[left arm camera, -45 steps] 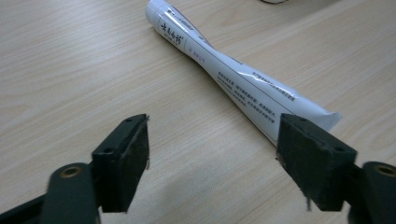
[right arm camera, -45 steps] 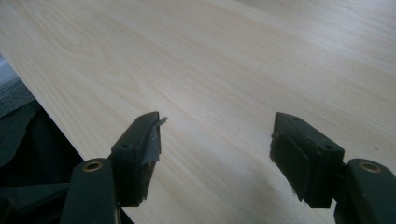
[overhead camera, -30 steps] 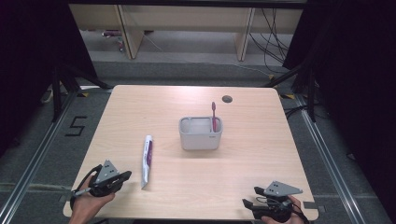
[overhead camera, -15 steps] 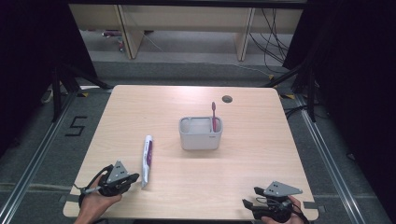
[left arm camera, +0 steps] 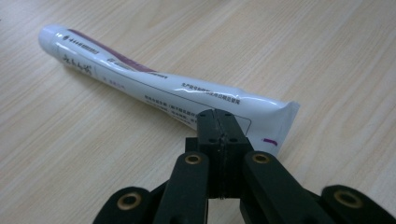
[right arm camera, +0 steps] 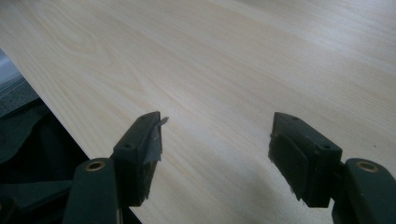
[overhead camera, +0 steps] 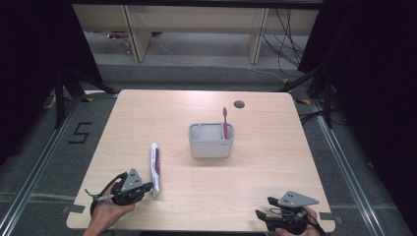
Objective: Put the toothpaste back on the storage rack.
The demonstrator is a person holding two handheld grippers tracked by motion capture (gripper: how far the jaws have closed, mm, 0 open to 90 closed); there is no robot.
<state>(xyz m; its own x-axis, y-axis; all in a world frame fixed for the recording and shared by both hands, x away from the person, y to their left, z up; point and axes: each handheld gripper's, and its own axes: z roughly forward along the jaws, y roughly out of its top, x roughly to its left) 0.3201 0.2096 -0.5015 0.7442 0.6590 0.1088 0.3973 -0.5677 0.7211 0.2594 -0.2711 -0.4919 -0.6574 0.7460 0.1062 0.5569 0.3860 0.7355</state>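
The left gripper (left arm camera: 219,135) has its jaws clenched together on nothing, tips right at the crimped end of the toothpaste tube (left arm camera: 154,88), which lies flat on the counter (overhead camera: 255,187) near its front-left. At the front-right corner, the right gripper (right arm camera: 215,154) rests with jaws released, well apart from the grey caddy (overhead camera: 211,142) holding an upright toothbrush (overhead camera: 225,120).
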